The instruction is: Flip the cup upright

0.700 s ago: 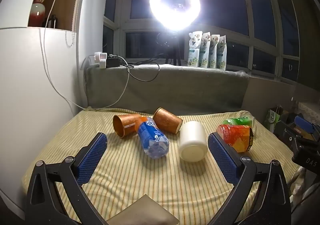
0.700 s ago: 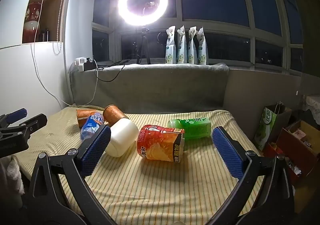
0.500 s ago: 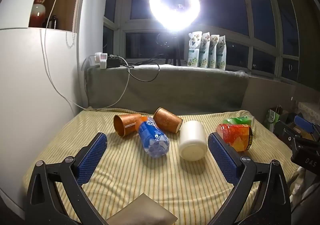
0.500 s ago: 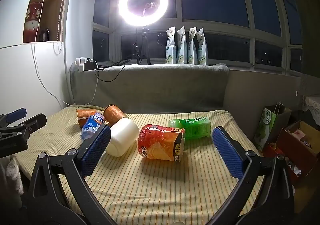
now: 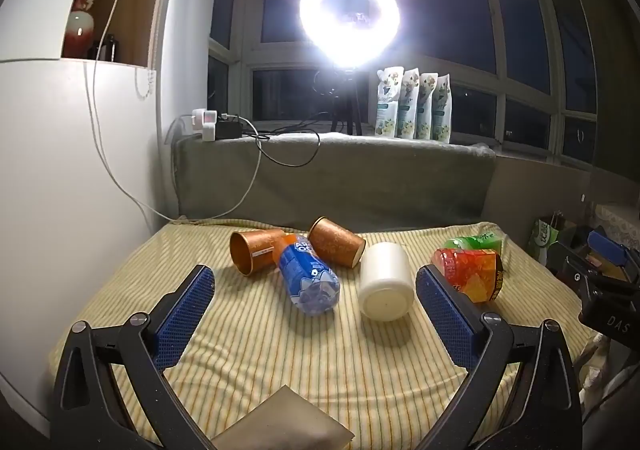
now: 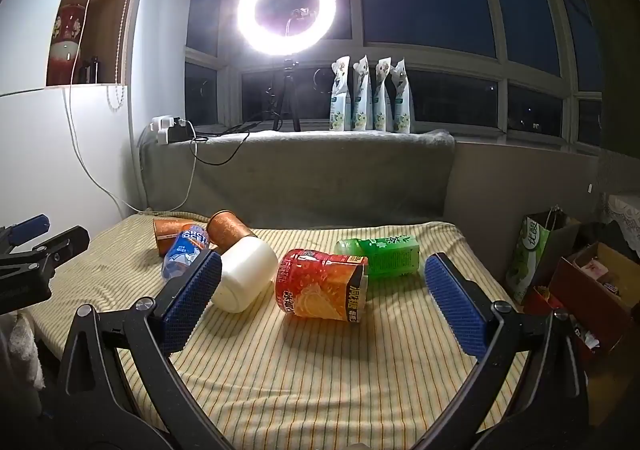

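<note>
Several cups lie on their sides on the striped cloth. A white cup [image 5: 386,282] [image 6: 245,278] lies in the middle, its base toward me. Two copper paper cups [image 5: 256,250] [image 5: 336,246] lie behind it; they also show in the right wrist view [image 6: 172,234] [image 6: 228,228]. A red-orange chip cup [image 6: 322,284] [image 5: 470,274] lies to the right. My left gripper [image 5: 314,306] is open and empty, short of the white cup. My right gripper [image 6: 322,298] is open and empty, its fingers either side of the chip cup but nearer me.
A blue water bottle [image 5: 308,276] and a green bottle [image 6: 380,254] also lie on the striped table [image 6: 320,362]. A grey ledge [image 6: 304,174] backs the table. A ring light [image 6: 286,12] and pouches [image 6: 370,96] stand behind. Bags and boxes [image 6: 580,274] sit right.
Both grippers have edged slightly forward toward the cups. Nothing on the table has moved.
</note>
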Demonstrator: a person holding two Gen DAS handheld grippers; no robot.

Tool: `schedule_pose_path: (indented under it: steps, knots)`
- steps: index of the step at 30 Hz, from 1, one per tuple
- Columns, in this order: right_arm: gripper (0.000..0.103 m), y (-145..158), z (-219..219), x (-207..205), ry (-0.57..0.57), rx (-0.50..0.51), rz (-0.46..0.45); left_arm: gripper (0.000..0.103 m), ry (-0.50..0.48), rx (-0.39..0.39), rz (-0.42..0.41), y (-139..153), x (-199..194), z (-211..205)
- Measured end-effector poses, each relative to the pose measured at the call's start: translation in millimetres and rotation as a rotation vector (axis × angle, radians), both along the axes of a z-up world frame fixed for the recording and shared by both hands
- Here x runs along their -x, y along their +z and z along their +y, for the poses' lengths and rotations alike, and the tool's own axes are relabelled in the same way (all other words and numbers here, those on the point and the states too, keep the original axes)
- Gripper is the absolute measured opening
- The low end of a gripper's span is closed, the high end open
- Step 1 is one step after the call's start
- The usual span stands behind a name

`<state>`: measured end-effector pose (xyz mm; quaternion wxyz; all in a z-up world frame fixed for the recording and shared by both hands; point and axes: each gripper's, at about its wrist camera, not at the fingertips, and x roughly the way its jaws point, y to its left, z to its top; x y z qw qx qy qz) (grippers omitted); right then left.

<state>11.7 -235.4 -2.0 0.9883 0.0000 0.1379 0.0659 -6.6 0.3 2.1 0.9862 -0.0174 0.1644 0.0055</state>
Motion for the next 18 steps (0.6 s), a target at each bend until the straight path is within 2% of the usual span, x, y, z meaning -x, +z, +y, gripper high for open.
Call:
schedule_pose_path:
  steps: [18]
  knots:
    - [0.103,1.3,0.3,1.9,0.001,0.003,0.002,0.101,-0.002,-0.002,0.004,1.7,4.6,0.3]
